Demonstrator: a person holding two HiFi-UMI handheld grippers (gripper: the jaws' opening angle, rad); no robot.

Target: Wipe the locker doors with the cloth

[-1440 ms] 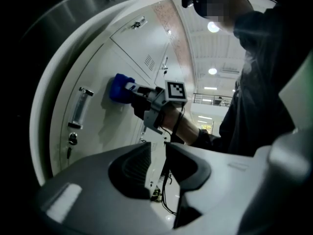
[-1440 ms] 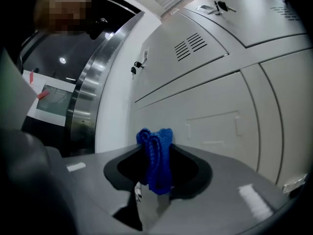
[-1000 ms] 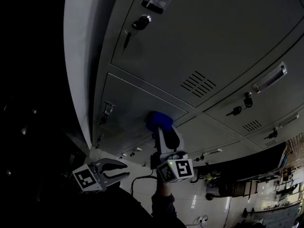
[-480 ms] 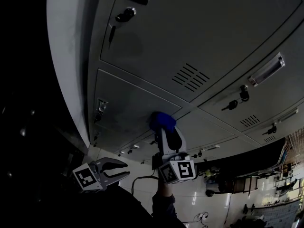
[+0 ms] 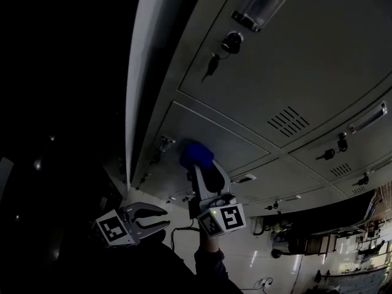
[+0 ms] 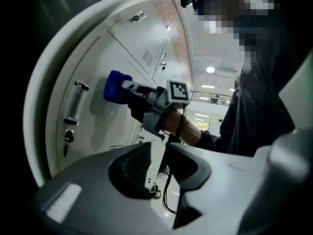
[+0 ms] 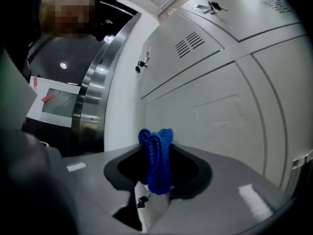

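A blue cloth (image 5: 196, 154) is pressed against a grey locker door (image 5: 223, 136), low on the door and near its latch (image 5: 164, 143). My right gripper (image 5: 201, 167) is shut on the cloth and points up at the door. In the right gripper view the cloth (image 7: 156, 160) stands bunched between the jaws of that gripper (image 7: 157, 153), close to the door (image 7: 220, 111). My left gripper (image 5: 164, 218) hangs low and left, away from the lockers, its jaws a narrow gap apart and holding nothing. The left gripper (image 6: 159, 153) looks toward the cloth (image 6: 116, 87).
Grey lockers fill the wall, with vents (image 5: 288, 121), key locks (image 5: 231, 41) and handles (image 5: 369, 118). A dark space lies left of the locker bank's side edge (image 5: 138, 103). Pale floor (image 5: 245, 256) and a cable (image 5: 177, 233) show below.
The right gripper has slid the cloth left along the door, nearer the latch. The head view has swung, so the lockers sit further right. The left gripper has stayed put.
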